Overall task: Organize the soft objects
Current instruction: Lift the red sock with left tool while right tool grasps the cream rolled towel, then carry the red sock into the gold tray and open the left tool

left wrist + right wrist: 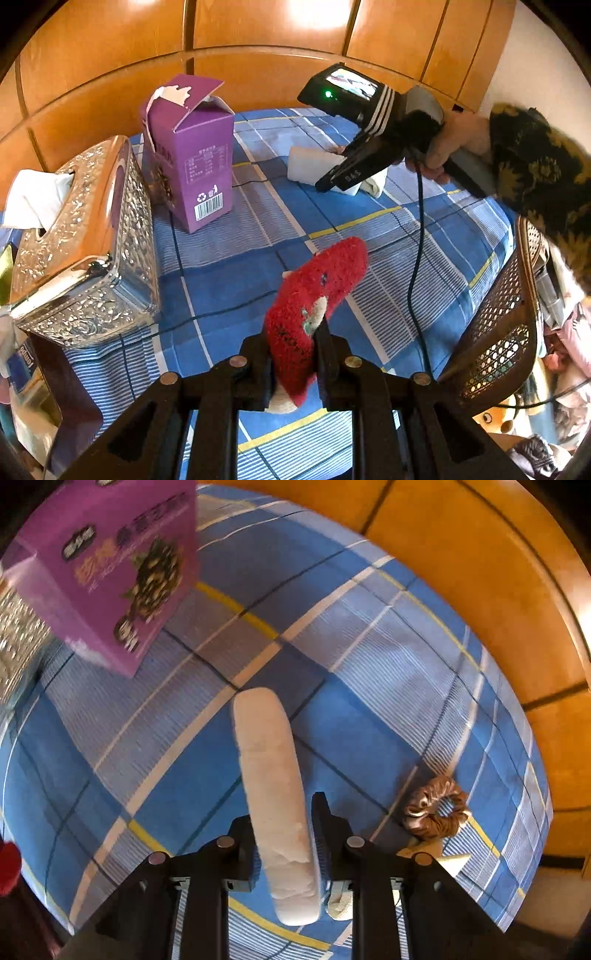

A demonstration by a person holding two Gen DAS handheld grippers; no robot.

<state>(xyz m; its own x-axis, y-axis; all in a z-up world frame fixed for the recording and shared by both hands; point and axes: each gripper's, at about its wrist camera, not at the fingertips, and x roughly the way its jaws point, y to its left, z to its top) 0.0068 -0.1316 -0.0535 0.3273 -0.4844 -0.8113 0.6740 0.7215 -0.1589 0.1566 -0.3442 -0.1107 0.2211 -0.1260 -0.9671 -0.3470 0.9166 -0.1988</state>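
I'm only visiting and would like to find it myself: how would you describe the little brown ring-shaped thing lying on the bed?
Start at the blue plaid bedsheet below the orange wooden headboard. Near the sheet's edge by that wood, to the right of the white folded cloth in the right gripper, lies the scrunchie. It alone is a ruffled brown-striped fabric ring with a hole through it.

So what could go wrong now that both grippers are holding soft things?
The red sock sticks far out of the left gripper, so it might slip or sag. A black cable hangs right beside it and could snag. The right gripper pinches only one end of the white pad, which might flop.
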